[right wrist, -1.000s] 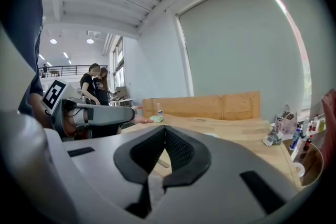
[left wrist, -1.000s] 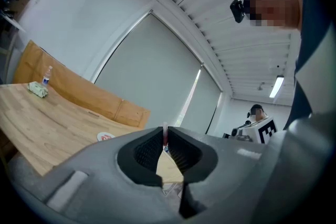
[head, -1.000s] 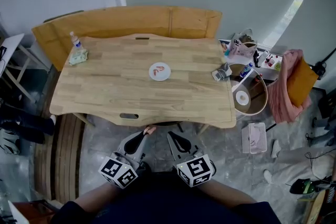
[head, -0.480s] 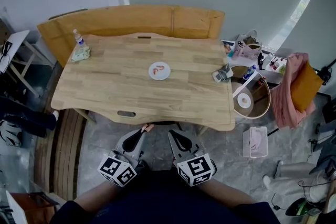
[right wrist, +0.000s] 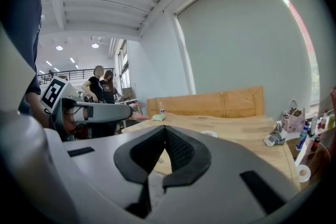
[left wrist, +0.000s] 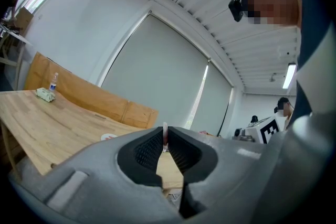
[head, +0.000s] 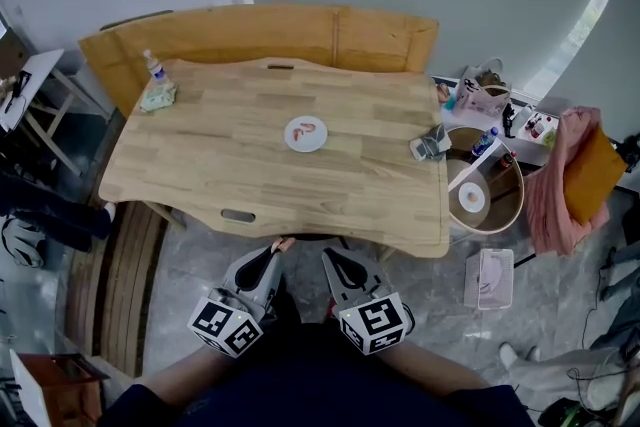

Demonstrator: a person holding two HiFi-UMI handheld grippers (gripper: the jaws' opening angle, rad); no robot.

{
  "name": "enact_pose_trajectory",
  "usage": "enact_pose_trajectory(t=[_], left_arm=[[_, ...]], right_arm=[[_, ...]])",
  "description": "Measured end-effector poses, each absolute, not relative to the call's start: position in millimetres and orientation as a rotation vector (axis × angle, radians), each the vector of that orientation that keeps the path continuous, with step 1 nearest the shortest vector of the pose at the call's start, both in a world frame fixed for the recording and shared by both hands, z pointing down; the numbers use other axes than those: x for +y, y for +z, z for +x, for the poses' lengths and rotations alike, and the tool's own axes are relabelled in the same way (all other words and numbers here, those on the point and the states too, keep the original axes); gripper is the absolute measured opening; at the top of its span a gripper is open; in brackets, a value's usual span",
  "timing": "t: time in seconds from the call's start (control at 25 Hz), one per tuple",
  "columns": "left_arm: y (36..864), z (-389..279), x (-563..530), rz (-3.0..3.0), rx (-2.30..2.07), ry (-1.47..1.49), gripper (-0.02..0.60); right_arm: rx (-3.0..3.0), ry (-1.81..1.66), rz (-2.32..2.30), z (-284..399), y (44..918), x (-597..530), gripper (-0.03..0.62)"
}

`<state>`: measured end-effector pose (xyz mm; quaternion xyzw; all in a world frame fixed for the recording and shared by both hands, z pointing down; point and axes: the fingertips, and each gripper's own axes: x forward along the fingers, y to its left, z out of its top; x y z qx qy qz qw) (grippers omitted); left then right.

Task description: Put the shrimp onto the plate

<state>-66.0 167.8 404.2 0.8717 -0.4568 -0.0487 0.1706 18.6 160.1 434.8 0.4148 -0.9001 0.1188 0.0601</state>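
Observation:
A white plate (head: pixel 306 134) lies in the middle of the wooden table (head: pixel 220 165) with one pink shrimp (head: pixel 309 127) on it. Both grippers hang side by side below the table's front edge, close to my body. My left gripper (head: pixel 281 251) is shut on a second small pink shrimp (left wrist: pixel 165 135), which pokes up as a thin sliver between the pads. My right gripper (head: pixel 328 256) is shut with nothing in it; its tips meet in the right gripper view (right wrist: pixel 166 129). That view also shows the left gripper (right wrist: pixel 100 112) off to the left and the plate (right wrist: pixel 209 134) farther away.
A small bottle (head: pixel 154 69) and a green cloth (head: pixel 158 97) sit at the table's far left corner, a grey object (head: pixel 430 144) at its right edge. A tall wooden board (head: pixel 260 35) stands behind. A round basket (head: pixel 484 193) and pink cloth (head: pixel 572 180) lie on the floor right.
The head view has drifted slightly, so the table sits a little lower and farther right. Both grippers stay where they were, the left still shut on the shrimp.

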Motion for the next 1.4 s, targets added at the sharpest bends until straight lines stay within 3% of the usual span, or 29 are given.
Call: enact_pose_trajectory(t=[0.96,1.4], left_arm=[[423.6,-139.3,-40.1,2.505,-1.006,-0.183,0.032],[448.6,-130.8,-89.2,2.416,-1.002,-0.163,0.032]], right_arm=[[-2.537,0.395,1.458,-61.9,441.2,-22.6,0.009],[-2.538,0.403,1.444,-52.9,443.6,-66.2,0.009]])
